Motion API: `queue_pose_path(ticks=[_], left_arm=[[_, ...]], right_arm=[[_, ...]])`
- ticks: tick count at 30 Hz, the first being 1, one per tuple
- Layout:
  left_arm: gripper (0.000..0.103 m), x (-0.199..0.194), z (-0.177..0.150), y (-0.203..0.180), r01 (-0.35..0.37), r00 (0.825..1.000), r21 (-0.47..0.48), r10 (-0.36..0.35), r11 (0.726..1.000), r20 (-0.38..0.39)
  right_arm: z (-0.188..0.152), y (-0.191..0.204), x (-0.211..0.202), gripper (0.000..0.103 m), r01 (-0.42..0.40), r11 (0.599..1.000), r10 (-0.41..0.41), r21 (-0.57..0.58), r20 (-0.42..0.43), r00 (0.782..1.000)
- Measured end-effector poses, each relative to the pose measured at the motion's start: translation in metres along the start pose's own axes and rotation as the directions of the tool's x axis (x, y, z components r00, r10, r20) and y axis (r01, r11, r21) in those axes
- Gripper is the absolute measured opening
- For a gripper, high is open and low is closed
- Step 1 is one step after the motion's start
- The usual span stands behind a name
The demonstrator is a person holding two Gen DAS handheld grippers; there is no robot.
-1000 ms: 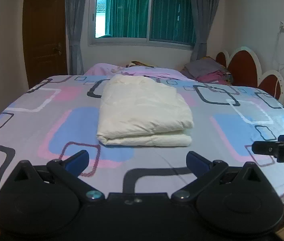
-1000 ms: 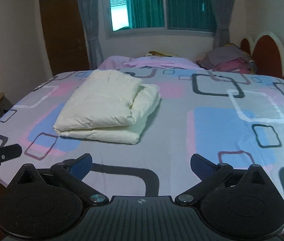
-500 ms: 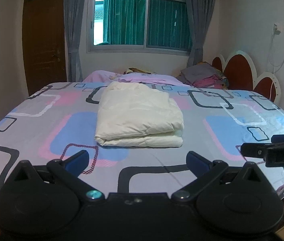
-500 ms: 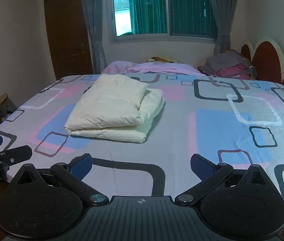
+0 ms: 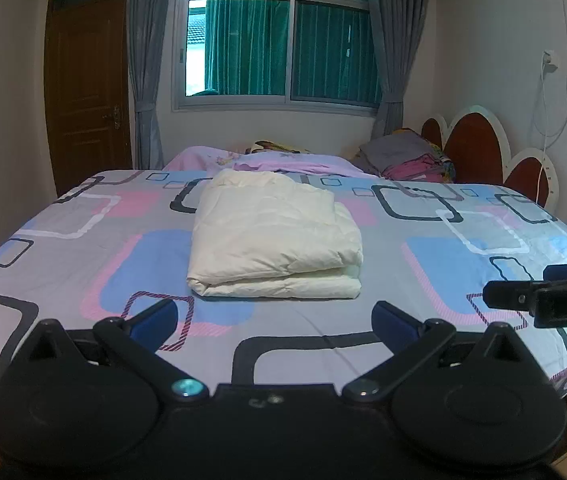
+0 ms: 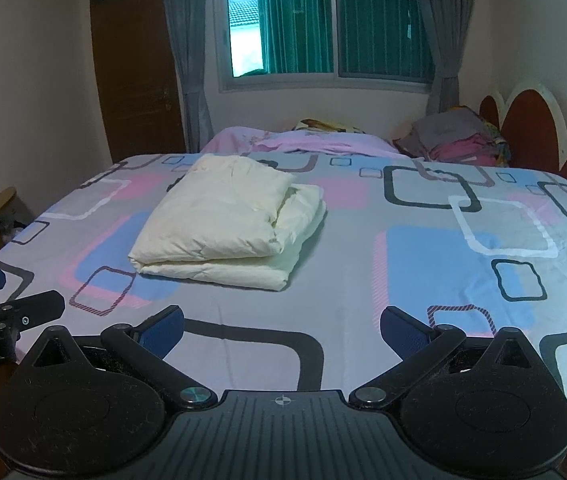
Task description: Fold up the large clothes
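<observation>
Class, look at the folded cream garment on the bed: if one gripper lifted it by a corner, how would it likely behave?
The cream garment looks puffy and padded, so it is probably light for its bulk. It is soft cloth in loose stacked layers, so a corner lift would likely let it flop open. It lies flat on the bedsheet, so rolling seems unlikely.

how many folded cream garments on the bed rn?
1: the cream folded garment lies mid-bed on the patterned sheet. The clothes pile by the headboard is darker; more cream items there can't be ruled out.
</observation>
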State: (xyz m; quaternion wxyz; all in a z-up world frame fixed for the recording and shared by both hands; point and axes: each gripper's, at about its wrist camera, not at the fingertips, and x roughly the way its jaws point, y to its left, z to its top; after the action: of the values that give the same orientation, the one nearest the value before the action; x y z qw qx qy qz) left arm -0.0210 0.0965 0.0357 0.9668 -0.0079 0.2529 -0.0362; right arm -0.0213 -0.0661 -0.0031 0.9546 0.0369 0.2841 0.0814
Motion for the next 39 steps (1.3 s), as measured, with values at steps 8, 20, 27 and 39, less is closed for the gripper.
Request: queue_pose_path(ticks=[8,20,27,39], left_arm=[[0.103,0.0,0.001,0.001,0.004,1.0,0.002,-0.004,1.0,0.0],[0.103,-0.001,0.001,0.002,0.004,1.0,0.005,-0.004,1.0,0.001],[0.103,0.0,0.002,0.005,0.004,1.0,0.006,-0.004,1.0,-0.001],[0.103,0.004,0.005,0.011,-0.001,1.0,0.003,0.001,1.0,0.006]], right_arm=[[0.002,-0.002,-0.001,0.103,-0.004,1.0,0.004,-0.006,-0.003,1.0],[0.004,-0.002,-0.002,0.103,-0.002,1.0,0.002,-0.013,-0.002,1.0],[0.004,-0.001,-0.001,0.103,-0.008,1.0,0.008,-0.024,-0.005,1.0],[0.005,-0.002,-0.002,0.103,-0.013,0.999,0.013,-0.035,0.0,1.0]])
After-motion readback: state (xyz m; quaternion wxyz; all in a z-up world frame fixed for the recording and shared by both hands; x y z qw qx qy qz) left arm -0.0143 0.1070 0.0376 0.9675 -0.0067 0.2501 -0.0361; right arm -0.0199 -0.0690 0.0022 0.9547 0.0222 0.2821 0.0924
